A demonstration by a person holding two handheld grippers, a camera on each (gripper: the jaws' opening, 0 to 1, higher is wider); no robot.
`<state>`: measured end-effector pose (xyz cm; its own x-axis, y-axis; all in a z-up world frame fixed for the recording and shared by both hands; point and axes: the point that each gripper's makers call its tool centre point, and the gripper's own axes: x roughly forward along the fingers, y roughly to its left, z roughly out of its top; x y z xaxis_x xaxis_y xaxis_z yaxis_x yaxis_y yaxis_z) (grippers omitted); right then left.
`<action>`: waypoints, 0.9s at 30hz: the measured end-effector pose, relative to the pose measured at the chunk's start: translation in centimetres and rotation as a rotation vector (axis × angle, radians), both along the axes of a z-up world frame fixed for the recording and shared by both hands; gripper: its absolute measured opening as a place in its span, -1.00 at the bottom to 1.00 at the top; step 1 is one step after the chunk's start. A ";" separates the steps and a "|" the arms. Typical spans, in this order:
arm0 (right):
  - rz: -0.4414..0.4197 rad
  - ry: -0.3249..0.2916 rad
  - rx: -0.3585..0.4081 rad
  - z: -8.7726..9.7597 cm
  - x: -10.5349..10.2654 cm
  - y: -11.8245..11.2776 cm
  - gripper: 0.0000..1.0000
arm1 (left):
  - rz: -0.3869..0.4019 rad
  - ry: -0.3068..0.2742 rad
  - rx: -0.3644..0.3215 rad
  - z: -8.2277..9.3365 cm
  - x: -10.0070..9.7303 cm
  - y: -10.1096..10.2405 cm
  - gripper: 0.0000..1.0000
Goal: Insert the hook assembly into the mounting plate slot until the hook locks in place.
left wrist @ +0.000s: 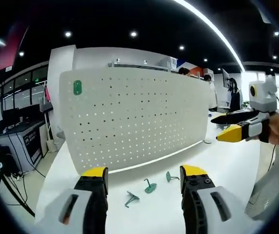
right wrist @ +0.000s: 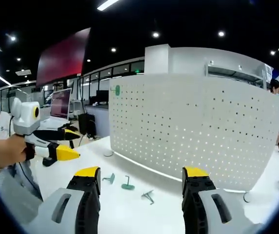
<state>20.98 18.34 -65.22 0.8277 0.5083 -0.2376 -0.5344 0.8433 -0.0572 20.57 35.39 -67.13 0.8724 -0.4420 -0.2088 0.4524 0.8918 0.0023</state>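
Observation:
A white perforated mounting plate (left wrist: 129,117) stands upright on the white table (left wrist: 227,165), with one green hook (left wrist: 77,87) fixed near its top left corner. Three loose green hooks (left wrist: 150,185) lie on the table in front of it. My left gripper (left wrist: 144,171) hovers open just short of them, holding nothing. My right gripper (left wrist: 233,126) comes in from the right, off the plate's right edge. In the right gripper view the plate (right wrist: 193,122), the mounted hook (right wrist: 116,90) and the loose hooks (right wrist: 127,184) lie ahead of my open, empty right gripper (right wrist: 140,171). The left gripper (right wrist: 56,144) is at the left.
A hand (right wrist: 3,151) holds the left gripper. A small round foot (right wrist: 108,153) sits by the plate's left end. Desks with monitors (right wrist: 60,103) and people (left wrist: 234,95) stand behind and beside the table. The table's left edge (left wrist: 44,180) drops off to the floor.

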 end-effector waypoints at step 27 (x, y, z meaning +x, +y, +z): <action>0.058 0.133 -0.099 -6.9 2.2 0.0 0.27 | -0.055 0.066 0.060 -3.7 -1.0 -1.7 0.14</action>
<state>23.15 18.30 -72.10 0.7556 0.5229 -0.3945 -0.5902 0.8047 -0.0638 19.55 33.69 -70.81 0.8305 -0.4742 -0.2924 0.5019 0.8646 0.0235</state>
